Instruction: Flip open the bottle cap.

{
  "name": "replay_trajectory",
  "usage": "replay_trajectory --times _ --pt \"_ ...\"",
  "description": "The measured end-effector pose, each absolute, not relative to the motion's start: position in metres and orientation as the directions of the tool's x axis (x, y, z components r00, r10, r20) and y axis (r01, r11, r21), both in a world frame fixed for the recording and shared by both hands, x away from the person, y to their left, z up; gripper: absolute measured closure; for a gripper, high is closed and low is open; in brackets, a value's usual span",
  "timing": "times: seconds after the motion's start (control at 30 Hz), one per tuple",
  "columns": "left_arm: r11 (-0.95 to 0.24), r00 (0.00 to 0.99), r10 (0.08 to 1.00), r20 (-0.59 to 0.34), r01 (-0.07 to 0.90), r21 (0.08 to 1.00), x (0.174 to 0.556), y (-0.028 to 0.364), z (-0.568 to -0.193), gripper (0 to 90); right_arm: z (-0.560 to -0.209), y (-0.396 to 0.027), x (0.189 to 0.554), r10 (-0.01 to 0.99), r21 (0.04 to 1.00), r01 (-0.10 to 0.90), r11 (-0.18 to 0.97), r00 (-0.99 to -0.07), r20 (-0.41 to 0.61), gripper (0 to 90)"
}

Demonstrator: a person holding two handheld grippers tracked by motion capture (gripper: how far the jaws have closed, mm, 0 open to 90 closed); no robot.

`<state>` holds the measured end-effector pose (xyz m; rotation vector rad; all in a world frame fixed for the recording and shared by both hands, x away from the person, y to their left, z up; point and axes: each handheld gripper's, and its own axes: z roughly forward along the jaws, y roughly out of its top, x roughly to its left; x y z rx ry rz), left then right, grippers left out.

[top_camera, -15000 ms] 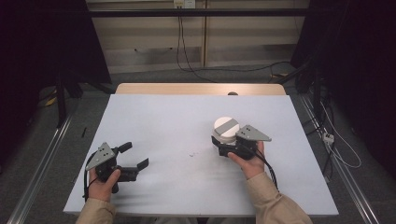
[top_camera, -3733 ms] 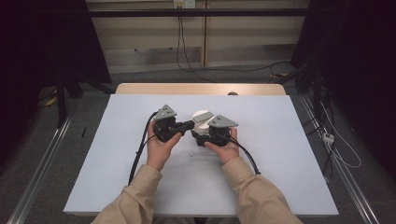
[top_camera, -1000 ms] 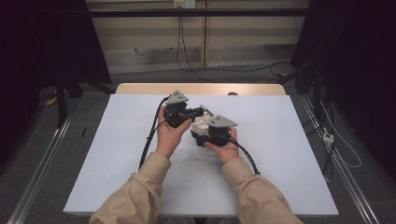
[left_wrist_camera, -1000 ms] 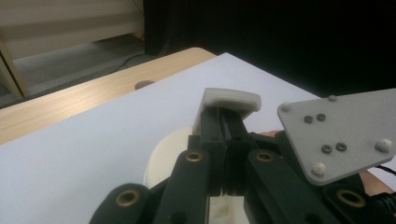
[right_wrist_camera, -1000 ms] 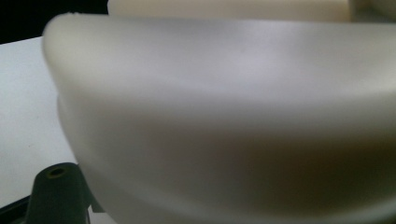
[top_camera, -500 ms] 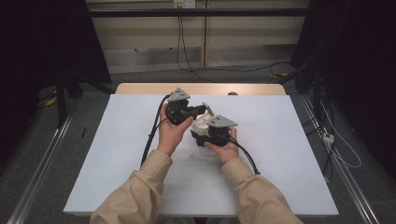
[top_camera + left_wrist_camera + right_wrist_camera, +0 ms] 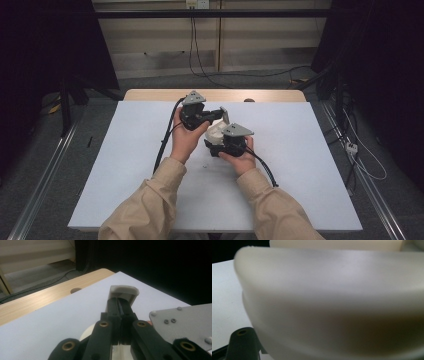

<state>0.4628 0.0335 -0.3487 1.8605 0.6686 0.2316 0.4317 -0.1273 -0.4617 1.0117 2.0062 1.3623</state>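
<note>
The left gripper (image 7: pixel 218 114) is pinching the edge of a white lid (image 7: pixel 224 115), its jaws closed on it and holding it upright above the table (image 7: pixel 125 165). The right gripper (image 7: pixel 216 142) is gripping a white tub (image 7: pixel 216 131) just at 5 o'clock of the lid; how its jaws are standing cannot be told, since the tub is hiding them. Both are working near the table's centre, slightly toward 12 o'clock.

Surroundings: a wooden strip (image 7: pixel 150 94) is bordering the far edge, with a small hole (image 7: pixel 248 100) at 1 o'clock of the grippers; cables (image 7: pixel 200 60) are trailing on the floor beyond.

The left gripper view is showing the lid (image 7: pixel 124 291) clamped between the black jaws, the hole (image 7: pixel 75 290), and the right gripper's grey plate (image 7: pixel 185 320) at 4 o'clock. The right gripper view is showing the tub (image 7: pixel 332 302) blurred and very close, blocking most else.
</note>
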Motion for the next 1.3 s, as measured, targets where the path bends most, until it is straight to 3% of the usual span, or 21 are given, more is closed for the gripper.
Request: replay_trajectory --times 1.3 --pt "-0.260 0.831 0.536 -0.152 0.334 0.906 0.475 0.019 -0.345 89.2 -0.462 -0.127 0.432 0.805 0.929 0.299 0.219 -0.593 0.001 18.1"
